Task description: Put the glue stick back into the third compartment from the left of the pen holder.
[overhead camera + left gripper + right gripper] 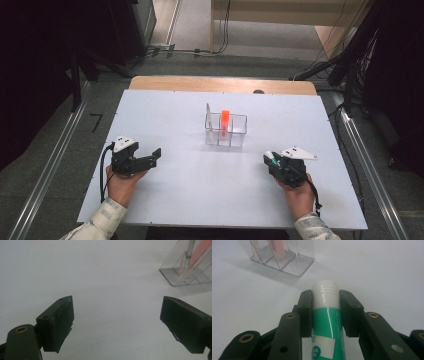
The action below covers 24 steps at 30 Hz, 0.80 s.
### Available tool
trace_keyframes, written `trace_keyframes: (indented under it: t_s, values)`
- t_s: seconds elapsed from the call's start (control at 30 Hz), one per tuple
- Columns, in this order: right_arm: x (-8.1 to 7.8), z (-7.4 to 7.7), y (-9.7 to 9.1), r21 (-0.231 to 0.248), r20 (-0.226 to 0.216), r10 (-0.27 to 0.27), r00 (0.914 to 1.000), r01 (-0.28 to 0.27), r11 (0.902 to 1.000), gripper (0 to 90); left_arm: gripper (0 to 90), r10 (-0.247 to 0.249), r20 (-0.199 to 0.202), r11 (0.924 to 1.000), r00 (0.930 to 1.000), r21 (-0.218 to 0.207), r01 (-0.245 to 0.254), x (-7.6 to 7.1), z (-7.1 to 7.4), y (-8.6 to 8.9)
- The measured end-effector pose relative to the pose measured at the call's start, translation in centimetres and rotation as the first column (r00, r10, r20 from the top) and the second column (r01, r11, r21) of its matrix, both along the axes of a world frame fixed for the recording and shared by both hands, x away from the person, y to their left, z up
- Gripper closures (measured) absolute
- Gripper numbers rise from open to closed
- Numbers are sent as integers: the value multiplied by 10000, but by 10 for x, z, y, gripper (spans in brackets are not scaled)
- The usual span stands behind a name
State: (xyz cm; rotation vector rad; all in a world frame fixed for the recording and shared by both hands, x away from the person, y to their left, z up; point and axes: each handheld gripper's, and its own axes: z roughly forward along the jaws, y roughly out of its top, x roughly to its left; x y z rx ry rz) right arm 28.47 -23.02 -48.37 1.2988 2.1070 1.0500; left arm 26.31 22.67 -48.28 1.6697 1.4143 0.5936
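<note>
My right gripper [273,160] [325,303] is shut on a green and white tube [327,325] with a ribbed white cap [325,291]; the cap end [270,155] pokes out past the pads, low over the white table [200,190] at the front right. At the front left my left gripper [147,151] [115,322] stands open, nothing between its fingers. A clear compartmented organizer [226,132] [175,277] [297,265] stands mid-table beyond both grippers. It holds an upright orange item [225,119] [277,248] and a thin pen [208,112] [186,262].
The white tabletop lies on a wooden table whose far edge [222,84] shows behind it. Dark equipment and cables [350,60] stand on the floor around the table. The person's hands and sleeves [107,215] come in at the front edge.
</note>
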Motion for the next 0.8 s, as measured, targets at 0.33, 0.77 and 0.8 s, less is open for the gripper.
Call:
trace_keyframes:
  t_s: [0.33, 0.77, 0.8]
  values:
    - [16, 18, 9, 459, 342, 99, 9994, -115, 9989, 629, 125, 2, -28, 10000, 10000, -4, -2, 1, -1, 0]
    - [43, 45, 35, 808, 772, 314, 9965, -377, 9960, 629, 124, 19, 6, 10000, 10000, -65, -19, 1, -1, 1]
    - [46, 47, 38, 818, 809, 330, 9962, -397, 9959, 628, 124, 27, 6, 10000, 10000, -81, -27, 1, 0, 1]
